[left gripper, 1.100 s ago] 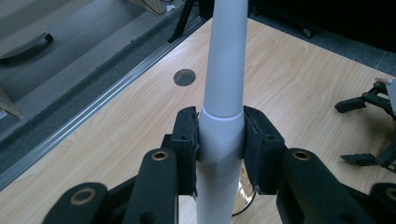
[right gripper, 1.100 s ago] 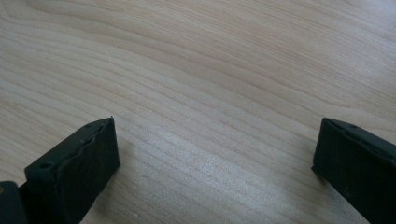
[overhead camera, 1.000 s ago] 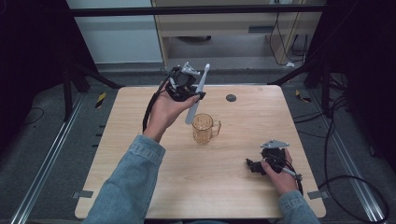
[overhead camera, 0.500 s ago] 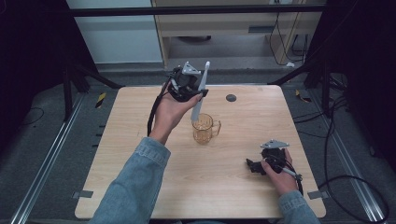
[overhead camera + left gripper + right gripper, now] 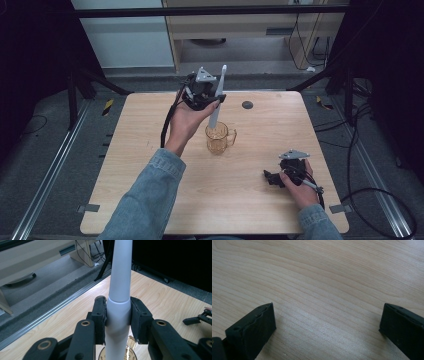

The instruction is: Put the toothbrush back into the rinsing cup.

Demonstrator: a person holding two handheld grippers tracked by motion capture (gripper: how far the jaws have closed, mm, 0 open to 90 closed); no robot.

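My left gripper (image 5: 218,99) is shut on a white, tapered toothbrush-like stick (image 5: 219,92), held nearly upright above the table's far middle. The stick's lower end dips into the mouth of an amber glass mug (image 5: 219,139) with its handle to the right. In the left gripper view the black pads (image 5: 100,315) clamp the white stick (image 5: 120,285) at its thick part, with the mug's rim (image 5: 132,353) just below. My right gripper (image 5: 270,178) rests low on the table at the near right, open with bare wood between its jaws (image 5: 327,325).
A small dark round disc (image 5: 247,105) lies on the wooden table (image 5: 130,150) behind the mug. The right gripper's fingers (image 5: 197,318) appear at the right edge of the left gripper view. Metal rails and cables run along the floor on both sides.
The left hand has shifted the white stick slightly right and more upright, bringing its lower end over the mug. The right gripper has stayed where it was.
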